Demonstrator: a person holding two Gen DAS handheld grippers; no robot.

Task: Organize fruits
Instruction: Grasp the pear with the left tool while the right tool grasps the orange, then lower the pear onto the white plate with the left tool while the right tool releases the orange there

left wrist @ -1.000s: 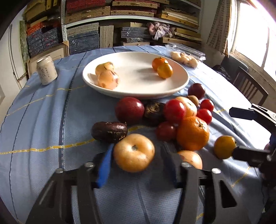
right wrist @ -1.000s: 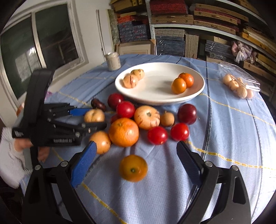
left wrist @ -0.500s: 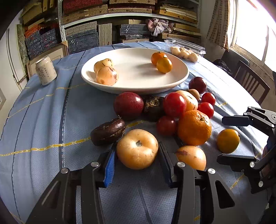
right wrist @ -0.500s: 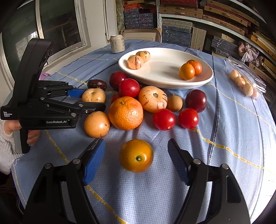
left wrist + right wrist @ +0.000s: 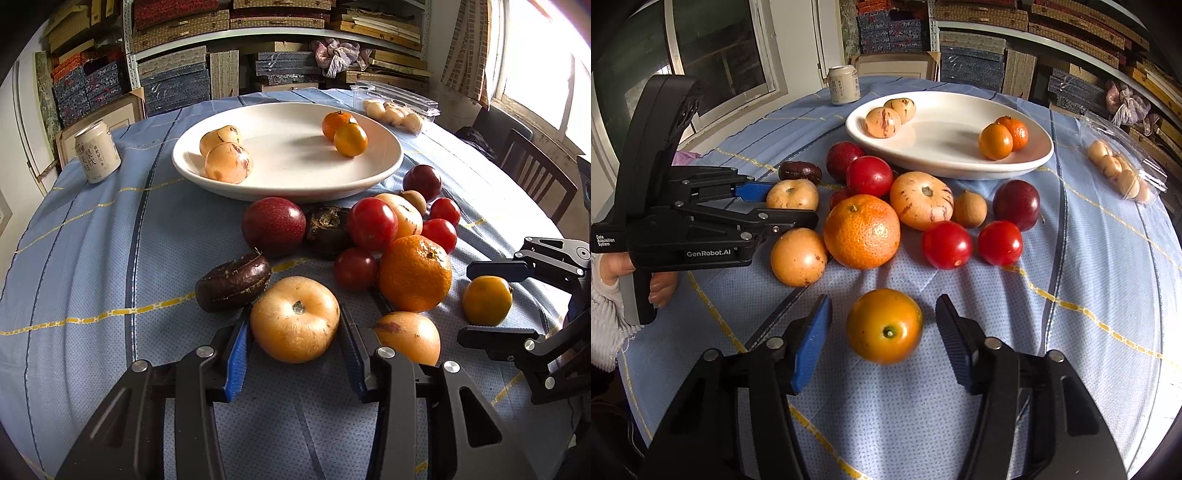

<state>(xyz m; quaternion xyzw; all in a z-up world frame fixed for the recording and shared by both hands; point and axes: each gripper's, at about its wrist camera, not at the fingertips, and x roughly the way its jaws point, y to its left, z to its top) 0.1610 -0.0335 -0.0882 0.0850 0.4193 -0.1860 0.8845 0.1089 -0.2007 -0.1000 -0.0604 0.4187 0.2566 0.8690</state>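
Closed in since earlier: left gripper pads touching round, dimpled pale-yellow fruit. Right gripper apart, straddling smooth glossy orange fruit without contact on cloth-covered surface.

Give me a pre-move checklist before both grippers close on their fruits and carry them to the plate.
1. Left gripper straddles the pale yellow round fruit: ok, blue pads sit at both sides.
2. Left pads actually pressing that fruit: cannot tell.
3. Right gripper straddles the small orange-yellow round fruit: ok, open, gaps on both sides.
4. Neighbours clear of the left gripper: not ok, the dark brown wrinkled fruit and the blemished orange-yellow fruit crowd its fingers.
5. Free room on the white oval plate: ok, its middle is bare, with two pale fruits and two orange ones near its ends.
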